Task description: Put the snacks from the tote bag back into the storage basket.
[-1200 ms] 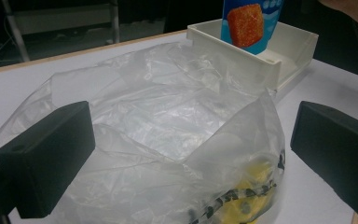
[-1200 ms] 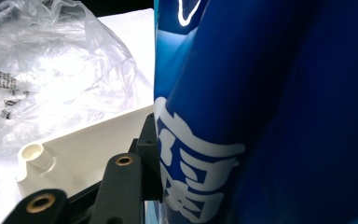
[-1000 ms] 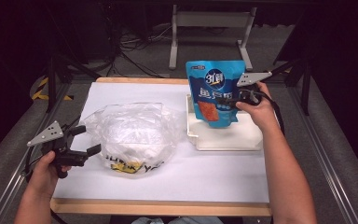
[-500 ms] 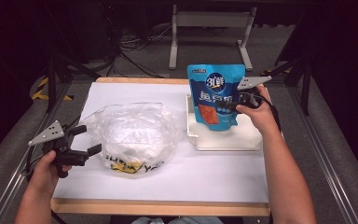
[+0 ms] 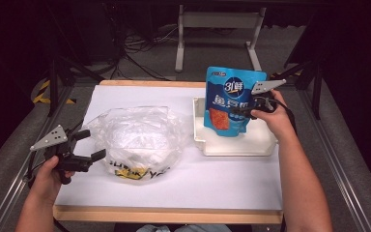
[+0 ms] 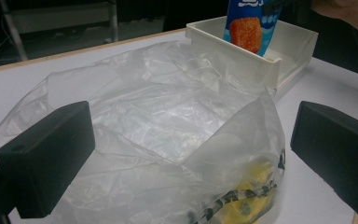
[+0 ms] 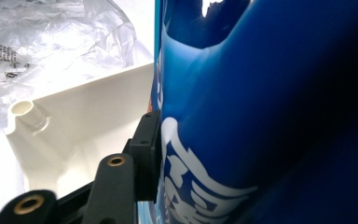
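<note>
The blue snack pouch (image 5: 234, 104) stands upright in the white tray (image 5: 236, 147) at the far right of the table, its bottom resting on the tray floor near the tray's left wall. The right gripper (image 5: 245, 109) meets it from the right at mid-height; its jaws have just been opening with the pouch between them, and in the right gripper view one black pad (image 7: 148, 154) lies against the blue film, though whether it presses or merely touches cannot be told from here. At the near left, the left gripper (image 5: 88, 145) sits with its jaws spread wide, both pads clear of the crumpled clear plastic bag (image 5: 135, 140) that lies just in front of them on the white table (image 5: 198, 179), yellow print showing at the bag's near edge. The main risk is judged to be the pouch tipping: it is tall, soft-sided and stands on a narrow base, so if the hold slackens before it settles, or the pads drag on the film as the right hand withdraws, it could fall flat in the tray or lean over the left wall toward the bag.
</note>
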Demonstrator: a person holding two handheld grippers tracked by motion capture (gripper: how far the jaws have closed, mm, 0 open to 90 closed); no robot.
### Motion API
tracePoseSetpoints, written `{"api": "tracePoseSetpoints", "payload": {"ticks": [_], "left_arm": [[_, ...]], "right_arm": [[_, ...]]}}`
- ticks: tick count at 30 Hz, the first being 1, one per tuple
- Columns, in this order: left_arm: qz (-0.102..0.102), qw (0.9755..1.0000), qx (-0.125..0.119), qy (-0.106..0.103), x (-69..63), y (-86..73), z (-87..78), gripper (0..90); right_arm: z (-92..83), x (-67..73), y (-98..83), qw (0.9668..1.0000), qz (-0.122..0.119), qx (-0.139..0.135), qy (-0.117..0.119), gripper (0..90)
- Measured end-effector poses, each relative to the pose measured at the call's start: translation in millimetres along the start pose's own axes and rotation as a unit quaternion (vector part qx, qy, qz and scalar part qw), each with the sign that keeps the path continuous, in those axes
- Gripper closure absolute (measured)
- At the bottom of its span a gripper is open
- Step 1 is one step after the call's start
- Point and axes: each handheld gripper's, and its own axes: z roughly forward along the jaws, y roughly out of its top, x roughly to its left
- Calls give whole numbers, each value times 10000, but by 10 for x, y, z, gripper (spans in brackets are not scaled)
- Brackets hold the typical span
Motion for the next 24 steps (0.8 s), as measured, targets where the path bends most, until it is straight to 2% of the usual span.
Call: {"api": "tracePoseSetpoints", "payload": {"ticks": [10,18,24], "left_arm": [[-8,10000,6,4,-7,0,-2,3],[0,10000,3,-10,-12,3,7,3],[5,10000,20,-24,-15,7,14,3]], "right_arm": [[-112,-71,-75,9999,40,77,-127,445],[-174,-72,-136,9994,140,112,-301,348],[-211,-27,-125,9987,341,-3,-367,288]]}}
